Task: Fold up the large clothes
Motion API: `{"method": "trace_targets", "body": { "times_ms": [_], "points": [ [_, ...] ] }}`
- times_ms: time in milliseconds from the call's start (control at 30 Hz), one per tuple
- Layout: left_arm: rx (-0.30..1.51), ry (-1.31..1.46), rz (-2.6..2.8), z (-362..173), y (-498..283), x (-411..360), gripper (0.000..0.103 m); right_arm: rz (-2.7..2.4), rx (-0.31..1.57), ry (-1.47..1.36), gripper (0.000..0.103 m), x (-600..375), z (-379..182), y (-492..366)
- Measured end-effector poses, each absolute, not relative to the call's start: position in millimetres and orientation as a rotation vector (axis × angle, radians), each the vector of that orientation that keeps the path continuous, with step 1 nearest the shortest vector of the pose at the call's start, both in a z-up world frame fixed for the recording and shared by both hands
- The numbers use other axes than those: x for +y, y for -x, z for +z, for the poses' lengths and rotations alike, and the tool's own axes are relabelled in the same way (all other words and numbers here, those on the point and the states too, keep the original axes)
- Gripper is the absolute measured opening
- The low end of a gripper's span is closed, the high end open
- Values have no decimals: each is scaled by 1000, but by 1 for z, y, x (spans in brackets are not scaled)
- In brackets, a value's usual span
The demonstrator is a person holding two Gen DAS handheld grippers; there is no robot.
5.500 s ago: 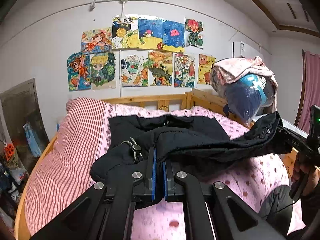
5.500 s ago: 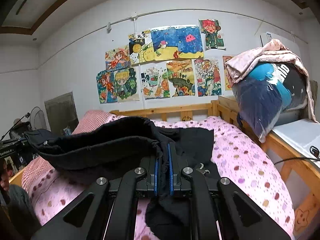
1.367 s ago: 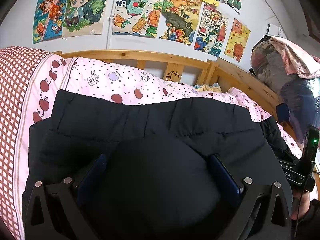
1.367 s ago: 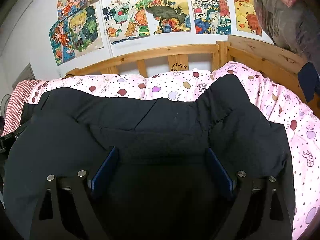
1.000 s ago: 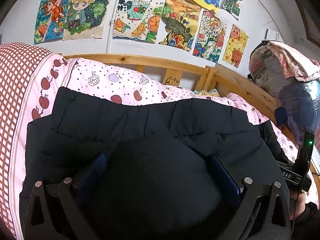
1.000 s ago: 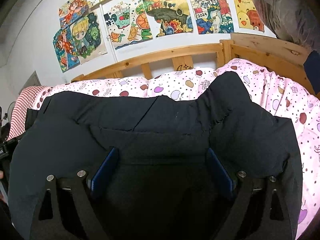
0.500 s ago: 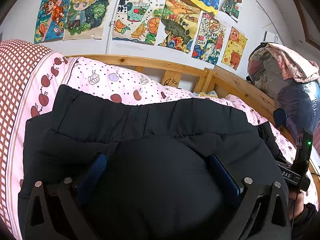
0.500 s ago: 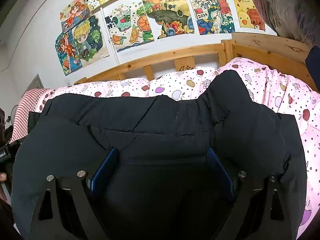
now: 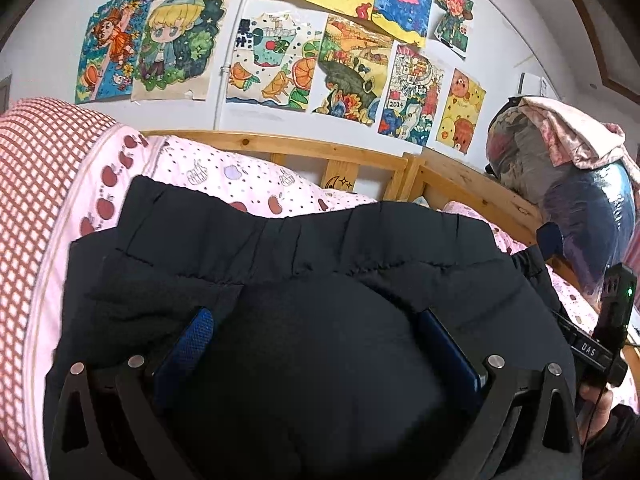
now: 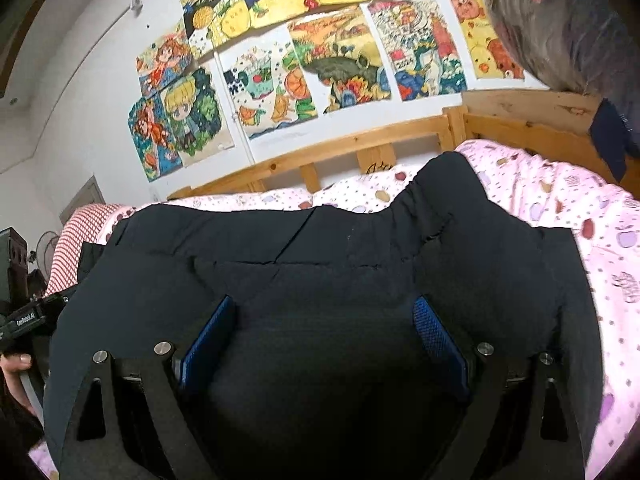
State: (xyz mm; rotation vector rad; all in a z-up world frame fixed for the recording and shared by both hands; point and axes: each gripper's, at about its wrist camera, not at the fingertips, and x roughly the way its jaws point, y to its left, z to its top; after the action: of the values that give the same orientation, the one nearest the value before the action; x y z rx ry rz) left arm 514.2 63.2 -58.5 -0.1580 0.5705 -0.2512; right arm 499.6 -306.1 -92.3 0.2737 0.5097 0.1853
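A large black padded garment [image 9: 304, 248] lies folded across the pink fruit-print bedsheet [image 9: 224, 176]. In the left wrist view my left gripper [image 9: 318, 344] is open, its blue pads [image 9: 188, 344] wide apart, and a puffy fold of the garment bulges between them, unclamped. The right wrist view shows the same garment [image 10: 320, 240], with my right gripper [image 10: 322, 334] open over its near part, blue pads [image 10: 436, 332] spread on either side of the fabric. Each gripper appears at the edge of the other's view: the right gripper [image 9: 600, 344] and the left gripper [image 10: 28, 316].
A wooden bed rail [image 9: 304, 152] runs along the far side under a wall of coloured drawings [image 9: 340, 64]. Red checked bedding [image 9: 36, 168] lies on the left. A bagged bundle of clothes [image 9: 568, 184] sits on the right rail. A hand [image 10: 14, 376] holds the left gripper.
Both grippers, shut on the lifted garment 5.5 s ago, now stand open with it lying on the bed. Over the last second both views drew back slightly; the right one tilted.
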Motion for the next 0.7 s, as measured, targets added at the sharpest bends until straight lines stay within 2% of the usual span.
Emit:
{"method": "trace_targets", "body": {
  "times_ms": [367, 700],
  "points": [
    [637, 272, -164, -24, -487, 134, 103, 121, 551, -134, 88, -335, -50, -462],
    [794, 288, -179, -51, -486, 183, 103, 37, 642, -97, 89, -391, -38, -445]
  ]
}}
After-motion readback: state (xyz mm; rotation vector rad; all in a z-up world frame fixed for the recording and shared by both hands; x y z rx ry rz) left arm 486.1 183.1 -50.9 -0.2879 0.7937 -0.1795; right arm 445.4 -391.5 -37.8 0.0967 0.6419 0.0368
